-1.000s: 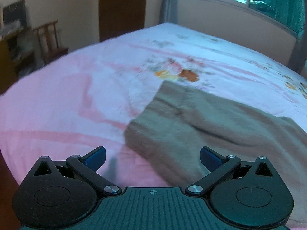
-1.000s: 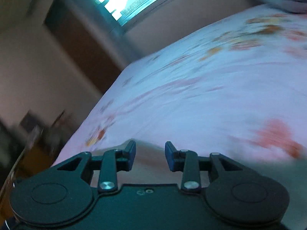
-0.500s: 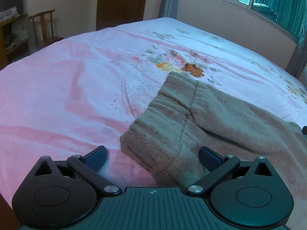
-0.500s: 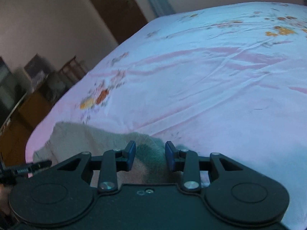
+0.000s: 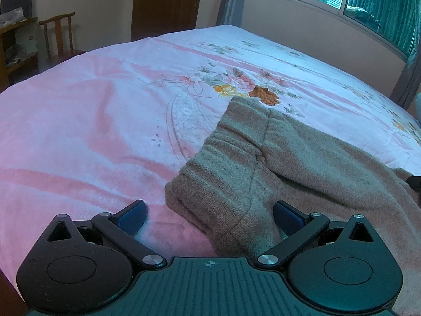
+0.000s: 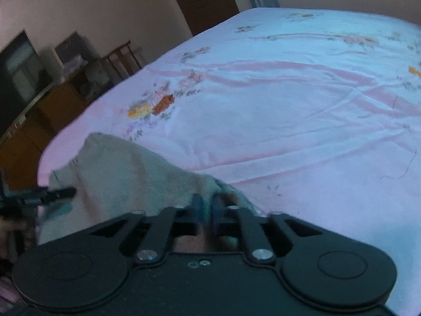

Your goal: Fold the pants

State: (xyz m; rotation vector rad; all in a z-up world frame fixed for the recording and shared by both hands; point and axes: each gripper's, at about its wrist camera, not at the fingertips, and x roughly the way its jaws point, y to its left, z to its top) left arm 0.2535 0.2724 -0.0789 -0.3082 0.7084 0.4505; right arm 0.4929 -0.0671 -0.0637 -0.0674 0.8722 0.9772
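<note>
I am near the start of the fold, as I judge it. From the left, the pants (image 5: 276,163) lie on the bed (image 5: 105,121), at about 4 o'clock in my left view, with the ribbed waistband end toward me. They look already doubled, one leg over the other, but I cannot be sure because most of the length runs out of the picture to the right.

My left gripper (image 5: 209,214) has its fingers wide apart. The near corner of the waistband lies between them, and the right pad (image 5: 288,216) seems to touch the cloth, but nothing is pinched yet.

In my right view the pants (image 6: 123,176) are at 8 o'clock on the bed (image 6: 289,121). My right gripper (image 6: 206,208) has its pads together, and the far edge of the pants seems caught between them; the picture is blurred, so the hold is my reading.

What is left, I think: close the left side on the waistband, then lift both ends and bring one over the other.
</note>
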